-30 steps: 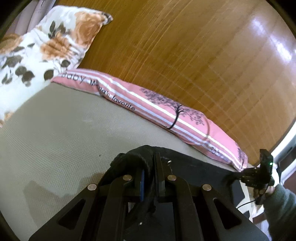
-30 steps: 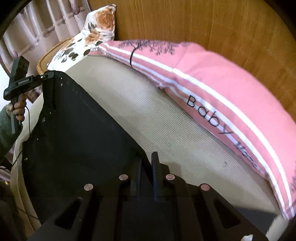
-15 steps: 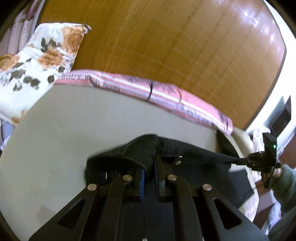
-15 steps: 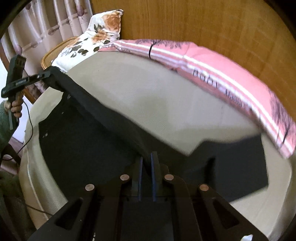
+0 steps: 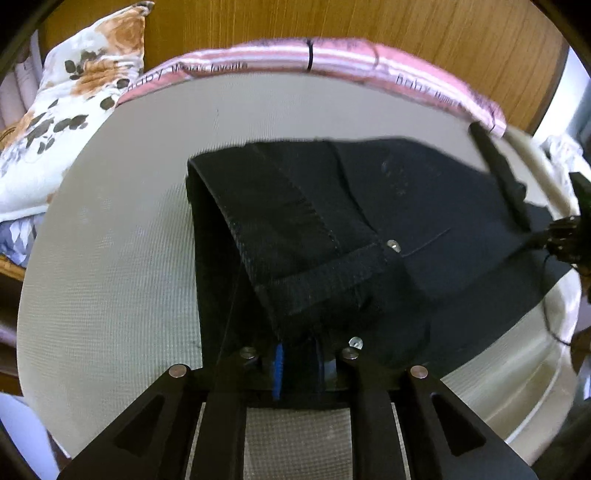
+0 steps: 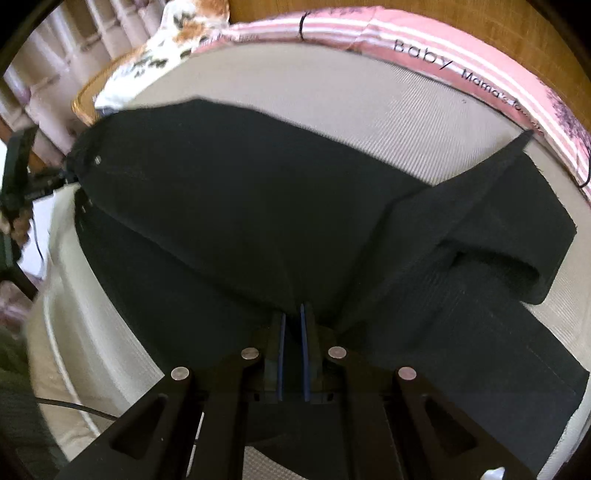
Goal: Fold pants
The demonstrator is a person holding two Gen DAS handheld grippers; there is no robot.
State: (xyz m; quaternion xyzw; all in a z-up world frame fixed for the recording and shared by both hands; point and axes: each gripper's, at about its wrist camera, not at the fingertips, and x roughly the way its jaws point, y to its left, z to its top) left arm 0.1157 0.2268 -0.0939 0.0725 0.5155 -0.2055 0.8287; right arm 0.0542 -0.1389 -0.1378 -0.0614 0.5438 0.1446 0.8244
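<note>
Holding: left gripper (image 5: 297,354) and right gripper (image 6: 291,325), each clamped on pants (image 6: 229,206)
Pants: black, lifted over bed (image 5: 110,258)
Pillow (image 6: 461,55) text: "Baby Mama's"

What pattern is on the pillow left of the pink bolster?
Orange and dark flowers on white floral pillow; clearest in the left wrist view.

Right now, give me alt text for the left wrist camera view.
The left gripper is shut on the black pants, held over a beige mattress. A pink striped pillow and a floral pillow lie along the wooden headboard.
</note>
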